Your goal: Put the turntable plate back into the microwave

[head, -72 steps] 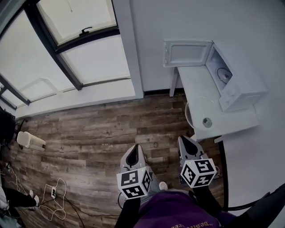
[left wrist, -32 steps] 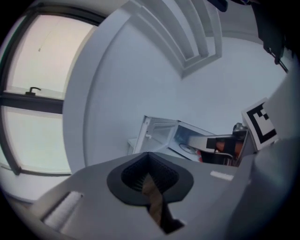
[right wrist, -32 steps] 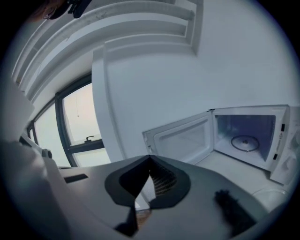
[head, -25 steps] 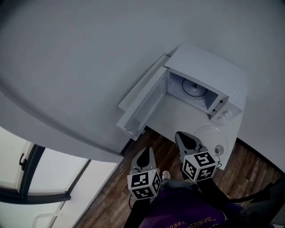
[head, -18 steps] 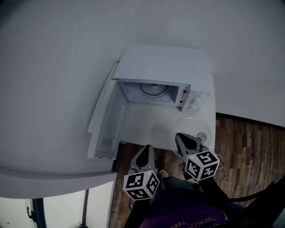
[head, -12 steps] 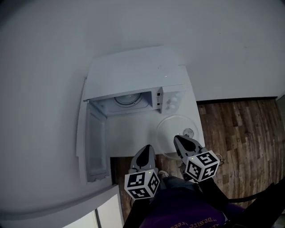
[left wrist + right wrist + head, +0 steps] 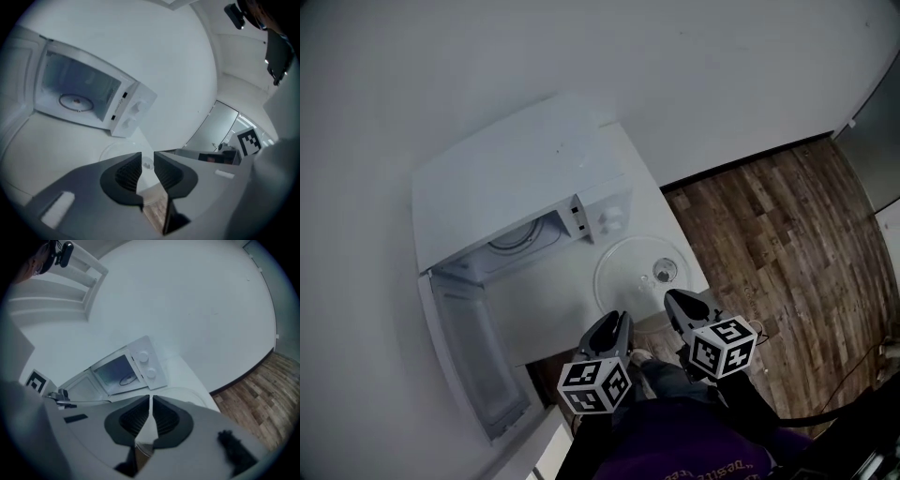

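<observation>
The clear glass turntable plate [image 7: 628,272] lies on the white table [image 7: 544,319] in front of the white microwave [image 7: 525,178], with a small round hub [image 7: 664,272] on it. The microwave door [image 7: 473,361] hangs open to the left, and a roller ring [image 7: 75,100] shows on the oven floor. My left gripper [image 7: 621,321] hovers at the table's near edge, just short of the plate; its jaws are opening with nothing between them [image 7: 147,161]. My right gripper [image 7: 672,300] is shut and empty [image 7: 150,401], its tips over the plate's near rim [image 7: 179,392].
Wood floor [image 7: 769,216] lies to the right of the table. A white wall stands behind the microwave. A dark grey door [image 7: 881,103] shows at the far right. The right gripper's marker cube [image 7: 248,140] is seen from the left gripper view.
The head view has swung round, so the microwave now sits at the upper left. Both grippers have come up to the table's near edge by the plate. The left jaws have parted.
</observation>
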